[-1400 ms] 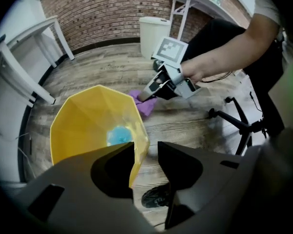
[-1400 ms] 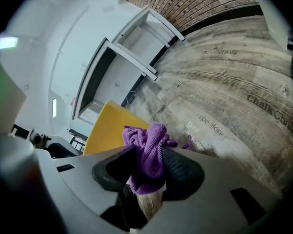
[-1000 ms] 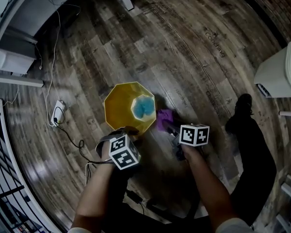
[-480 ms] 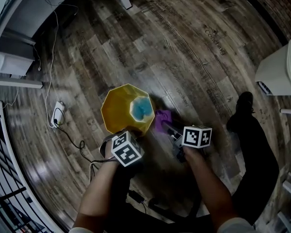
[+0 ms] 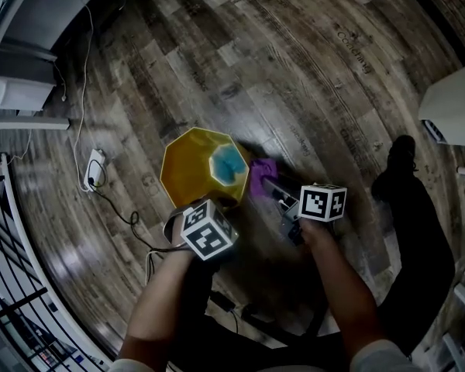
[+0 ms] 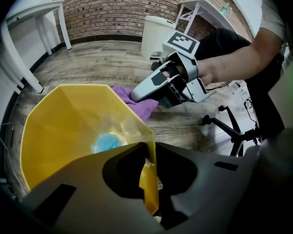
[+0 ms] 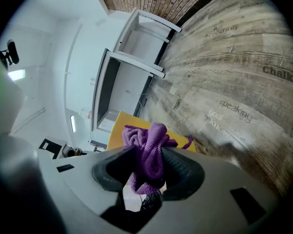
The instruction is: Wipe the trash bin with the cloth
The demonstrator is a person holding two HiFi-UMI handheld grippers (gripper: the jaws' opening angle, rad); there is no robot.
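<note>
A yellow many-sided trash bin [image 5: 187, 170] stands on the wood floor with a blue scrap [image 5: 229, 166] in its bottom. My left gripper [image 5: 210, 208] points steeply down at the bin's near rim. Its jaws have just been closing and now pinch the thin yellow wall [image 6: 147, 179] between them. My right gripper [image 5: 268, 186] is shut on a bunched purple cloth [image 5: 263, 176], which rests against the outside of the bin's right side. In the right gripper view the cloth [image 7: 149, 147] bulges up between the pads, with the bin [image 7: 118, 124] just behind it.
A white appliance [image 5: 454, 103] stands at the far right. A power strip [image 5: 95, 169] and cables lie on the floor to the left, and a black railing [image 5: 15, 308] sits at lower left. A chair base [image 6: 229, 126] stands behind my right arm, near the person's dark leg [image 5: 407, 200].
The left gripper has closed onto the bin's near rim. The right gripper has kept the cloth at the bin's right side, with only small shifts.
</note>
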